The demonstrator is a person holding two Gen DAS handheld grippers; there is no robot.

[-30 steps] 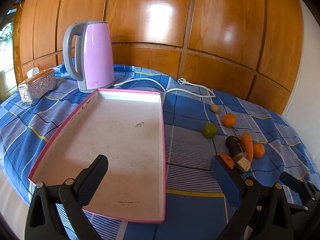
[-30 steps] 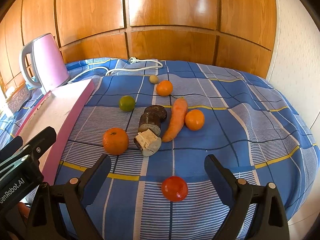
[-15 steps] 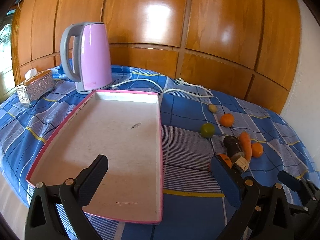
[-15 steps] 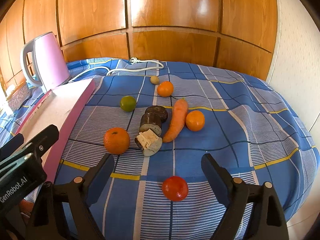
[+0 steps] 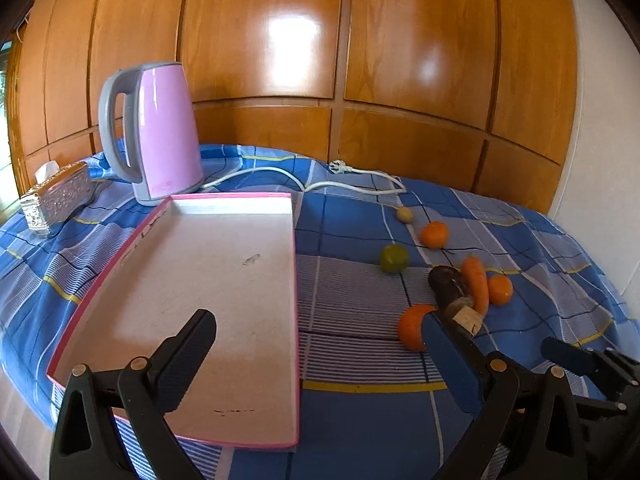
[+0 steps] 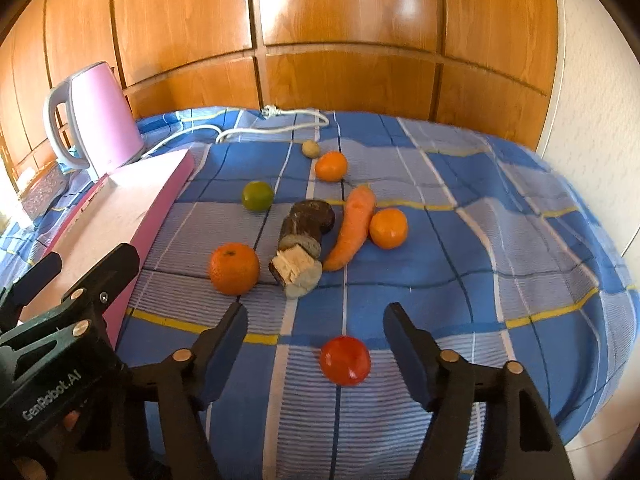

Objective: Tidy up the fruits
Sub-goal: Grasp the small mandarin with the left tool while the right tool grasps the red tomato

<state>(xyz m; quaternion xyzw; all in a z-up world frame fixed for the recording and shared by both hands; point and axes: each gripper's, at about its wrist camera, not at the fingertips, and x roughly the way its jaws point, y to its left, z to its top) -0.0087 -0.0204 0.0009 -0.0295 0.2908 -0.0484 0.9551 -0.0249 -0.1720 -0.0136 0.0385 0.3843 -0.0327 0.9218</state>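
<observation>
Pink-rimmed tray [image 5: 294, 280] lies on the blue plaid cloth [image 6: 500, 240], its right wall the nearest edge to the produce. Right of the tray sit a green lime [image 6: 257, 196], big orange [image 6: 234, 268], carrot [image 6: 352, 228] and cut dark root [image 6: 304, 236], with bare cloth beyond them. Red tomato [image 6: 345, 360] lies right of the tray, near the front. Right gripper [image 6: 316, 330] tilts down, jaws just closing, pads clear of the tomato between them. Left gripper [image 5: 320, 348] hangs open over the tray's front right corner, holding nothing.
</observation>
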